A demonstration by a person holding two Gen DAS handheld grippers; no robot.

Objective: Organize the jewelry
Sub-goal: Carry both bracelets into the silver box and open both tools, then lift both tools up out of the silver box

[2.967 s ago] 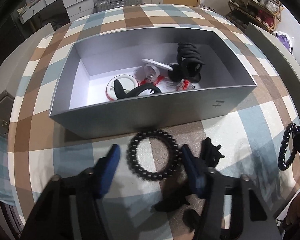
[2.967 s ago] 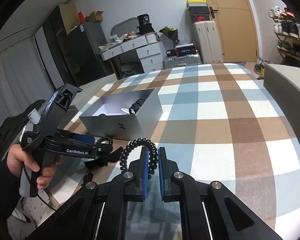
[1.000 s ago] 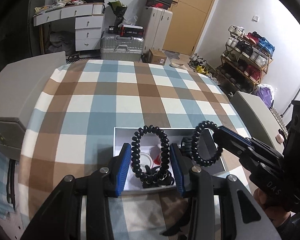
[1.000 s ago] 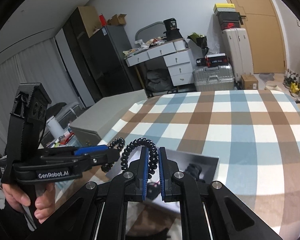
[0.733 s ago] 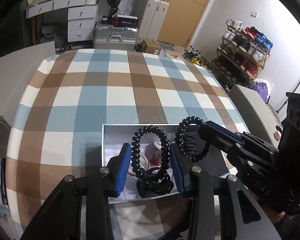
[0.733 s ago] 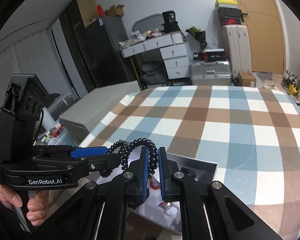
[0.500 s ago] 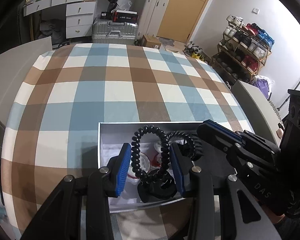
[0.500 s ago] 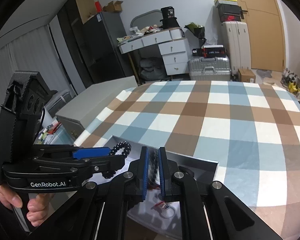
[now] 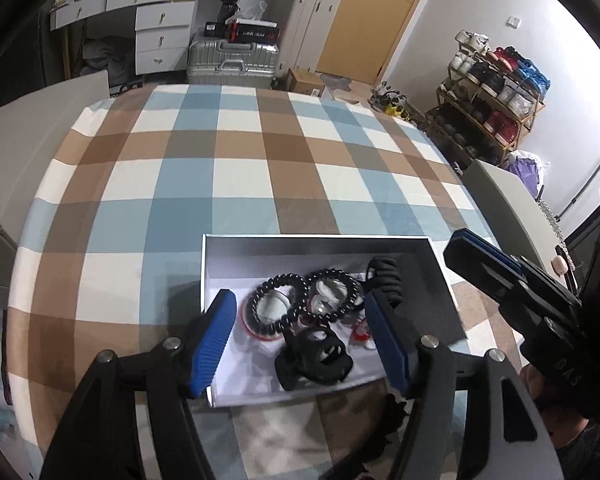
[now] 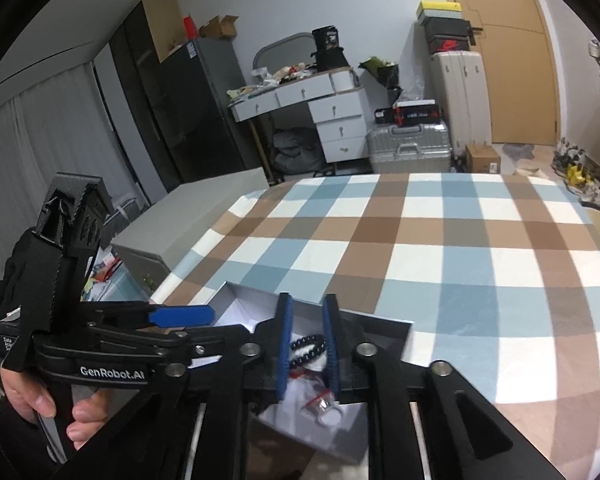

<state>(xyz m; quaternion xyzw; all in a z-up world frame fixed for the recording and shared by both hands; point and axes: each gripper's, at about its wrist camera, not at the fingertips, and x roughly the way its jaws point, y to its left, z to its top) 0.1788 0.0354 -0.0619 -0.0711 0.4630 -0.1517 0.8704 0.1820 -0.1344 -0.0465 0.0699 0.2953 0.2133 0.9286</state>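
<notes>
While my left gripper (image 9: 304, 336) spreads its blue pads over the grey box (image 9: 236, 256), nothing sits between them; two black coil bracelets (image 9: 306, 300) lie side by side inside, above a black hair claw (image 9: 314, 360). Through the right wrist camera, my right gripper (image 10: 307, 346) is parting too, empty, with one coil bracelet (image 10: 306, 344) lying below in the box (image 10: 384, 326) on the checked cloth (image 10: 420, 248).
</notes>
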